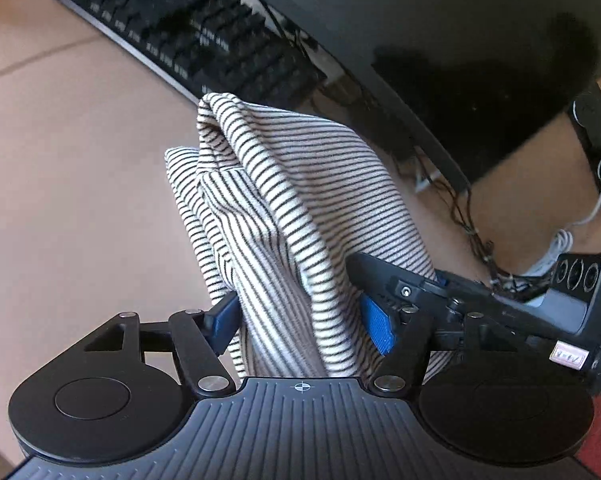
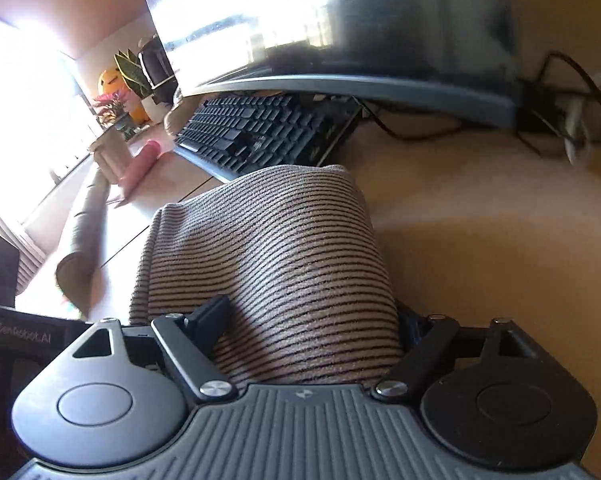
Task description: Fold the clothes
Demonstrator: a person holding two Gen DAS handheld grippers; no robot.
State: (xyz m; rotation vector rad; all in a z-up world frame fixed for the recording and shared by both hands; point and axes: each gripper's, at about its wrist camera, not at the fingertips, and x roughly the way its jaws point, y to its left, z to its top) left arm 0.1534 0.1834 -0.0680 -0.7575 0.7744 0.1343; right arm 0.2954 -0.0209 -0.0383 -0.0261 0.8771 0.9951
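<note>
Now, on the left wrist view, bare tan desk is seen at the left edge, and a black keyboard is laid across the top beside a dark monitor. At centre, the striped garment is bunched and draped between the blue pads of the left gripper; whether it is actually pinched cannot be told. Further right, the right gripper is seen just beside the cloth.

Over to the right wrist view: potted plants are lined up far left, then the keyboard. The striped garment is piled between the right gripper's spread fingers; a firm clamp cannot be confirmed.
</note>
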